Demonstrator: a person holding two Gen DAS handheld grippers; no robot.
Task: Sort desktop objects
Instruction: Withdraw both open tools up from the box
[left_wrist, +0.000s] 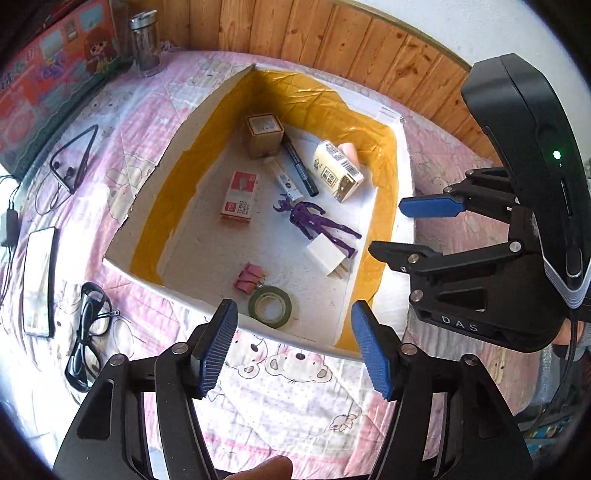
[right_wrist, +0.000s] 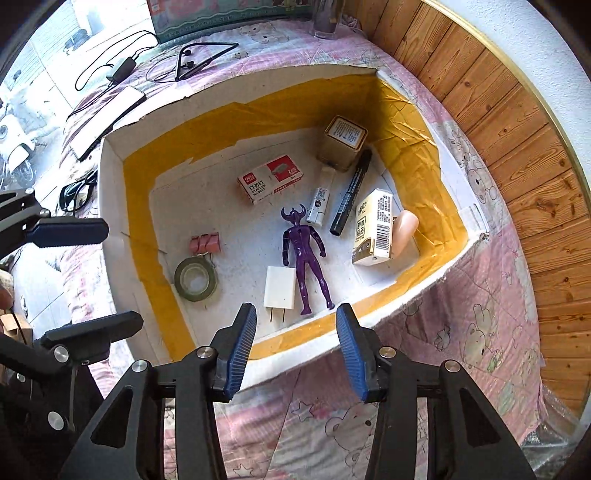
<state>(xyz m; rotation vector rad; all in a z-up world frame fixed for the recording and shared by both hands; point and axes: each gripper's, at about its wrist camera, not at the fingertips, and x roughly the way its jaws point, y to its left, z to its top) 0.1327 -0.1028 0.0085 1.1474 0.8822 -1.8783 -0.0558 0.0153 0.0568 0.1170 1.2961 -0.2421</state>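
Observation:
A white open box (left_wrist: 207, 299) (right_wrist: 110, 155) lined with yellow tape lies on a pink quilt. In it are a red staples box (left_wrist: 238, 197) (right_wrist: 271, 182), a purple figure (left_wrist: 317, 221) (right_wrist: 304, 254), a white plug (left_wrist: 327, 254) (right_wrist: 280, 288), a tape roll (left_wrist: 269, 306) (right_wrist: 195, 278), pink binder clips (left_wrist: 249, 280) (right_wrist: 205, 243), a black marker (left_wrist: 299, 166) (right_wrist: 351, 192), a white tube (right_wrist: 320, 199), a carton (left_wrist: 338, 173) (right_wrist: 375, 225) and a brown box (left_wrist: 264, 134) (right_wrist: 345, 142). My left gripper (left_wrist: 293, 328) (right_wrist: 122, 273) hangs open above the box's near rim. My right gripper (right_wrist: 295, 317) (left_wrist: 402, 229) is open too. Both are empty.
On the quilt left of the box lie black glasses (left_wrist: 88, 332), a phone (left_wrist: 38, 280), neckband earphones (left_wrist: 72, 158) and a cabled adapter (right_wrist: 122, 70). A bottle (left_wrist: 144, 44) and a colourful carton (left_wrist: 55, 74) stand at the back. A wooden wall (left_wrist: 369, 44) runs behind.

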